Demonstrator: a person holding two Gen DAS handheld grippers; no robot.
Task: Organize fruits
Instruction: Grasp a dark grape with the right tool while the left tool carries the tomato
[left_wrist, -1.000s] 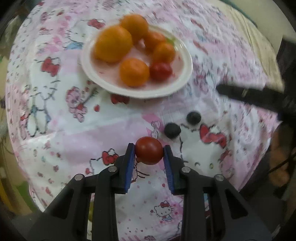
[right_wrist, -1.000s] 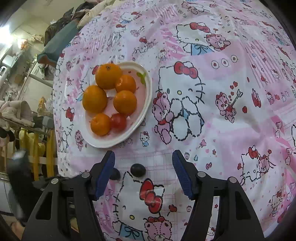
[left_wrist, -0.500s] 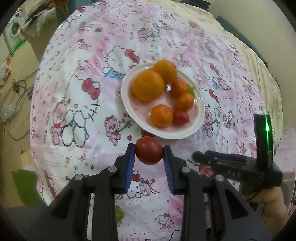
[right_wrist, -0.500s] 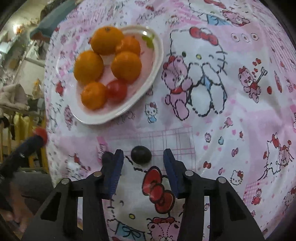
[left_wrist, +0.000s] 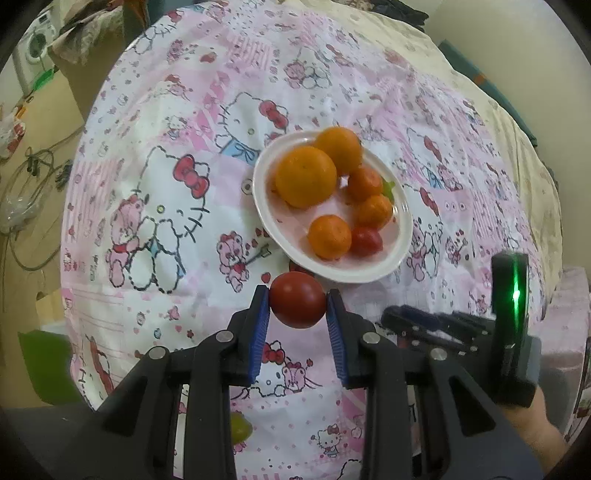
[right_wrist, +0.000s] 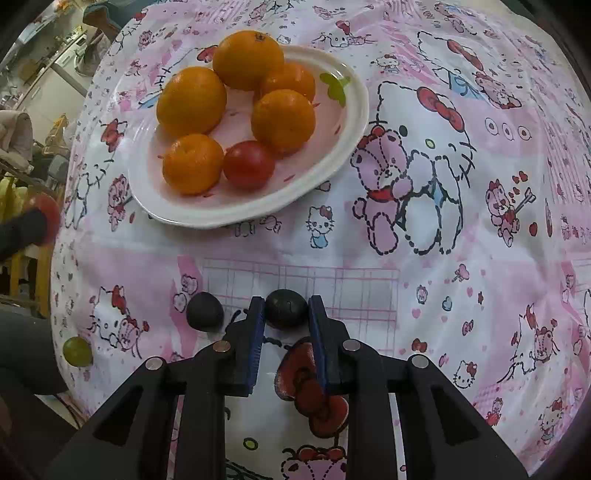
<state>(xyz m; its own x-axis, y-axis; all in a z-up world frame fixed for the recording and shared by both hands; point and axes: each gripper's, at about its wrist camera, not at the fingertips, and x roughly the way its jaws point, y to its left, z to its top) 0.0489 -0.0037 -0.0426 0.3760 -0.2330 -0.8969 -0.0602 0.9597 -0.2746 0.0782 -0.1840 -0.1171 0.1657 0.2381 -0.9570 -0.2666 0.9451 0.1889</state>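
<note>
Sitting between right tool (right_wrist: 286, 314) pads, dark fruit (right_wrist: 286, 307) on tablecloth (right_wrist: 424, 258).

readable text: none | tablecloth (right_wrist: 424, 258): cartoon cat and bear print only, no lettering | plate (right_wrist: 354, 110): no markings legible | labels, numbers: none

Round table (left_wrist: 122, 236) under pink-and-white cartoon-cat cloth (right_wrist: 461, 258). Beyond it in left wrist view: beige floor (left_wrist: 33, 206) with tangled cables (left_wrist: 33, 170), washing machine (left_wrist: 35, 46) top left, cardboard box (left_wrist: 86, 83) beside it, cream bedding (left_wrist: 476, 99) and pale wall (left_wrist: 491, 26) top right. Cluttered shelves, dim, at right wrist view's left edge (right_wrist: 48, 66).
</note>
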